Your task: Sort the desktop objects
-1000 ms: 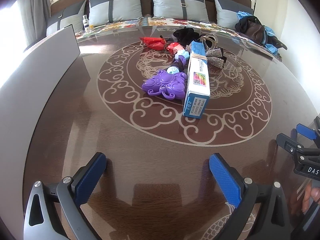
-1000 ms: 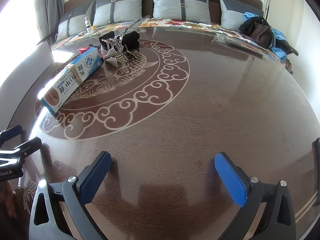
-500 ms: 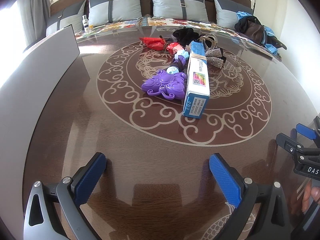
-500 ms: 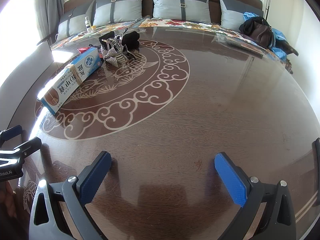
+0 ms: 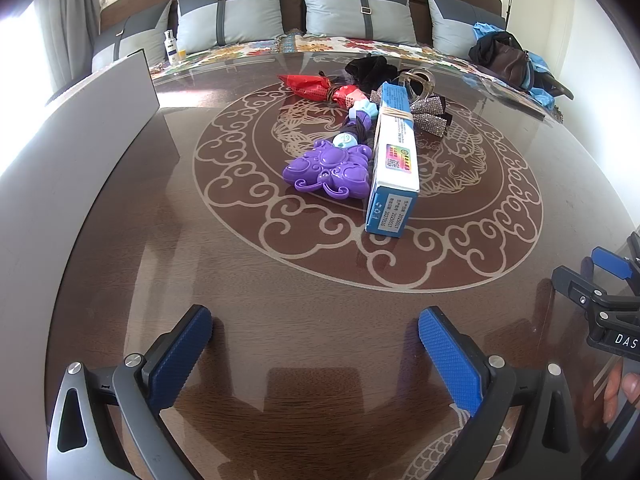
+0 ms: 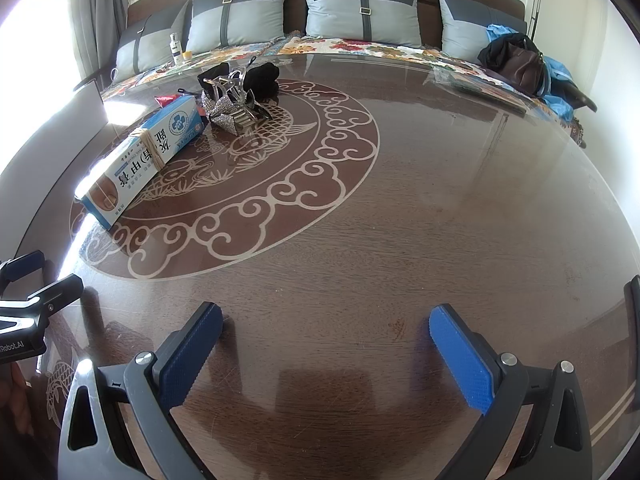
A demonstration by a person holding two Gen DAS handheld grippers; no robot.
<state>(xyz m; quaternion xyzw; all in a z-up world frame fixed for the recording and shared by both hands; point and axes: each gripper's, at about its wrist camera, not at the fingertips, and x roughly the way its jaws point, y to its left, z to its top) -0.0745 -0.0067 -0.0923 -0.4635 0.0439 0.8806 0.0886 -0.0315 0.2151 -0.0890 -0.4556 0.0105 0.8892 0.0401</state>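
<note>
Nothing is gripped yet: the left gripper (image 5: 312, 344) and right gripper (image 6: 326, 340) are held wide apart above the table (image 5: 280, 300). The box (image 5: 394, 160) and purple toy (image 5: 328, 170) lie touching mid-table; a forward reach is needed first.

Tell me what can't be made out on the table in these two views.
- Purple toy: hidden in the right wrist view behind the blue box.
- Blue box's side print: too small to read, left wrist view.
- Black bundle: shape unclear in both views, partly behind the glitter bow.
- Right gripper: cut off by the frame edge, left wrist view.
</note>
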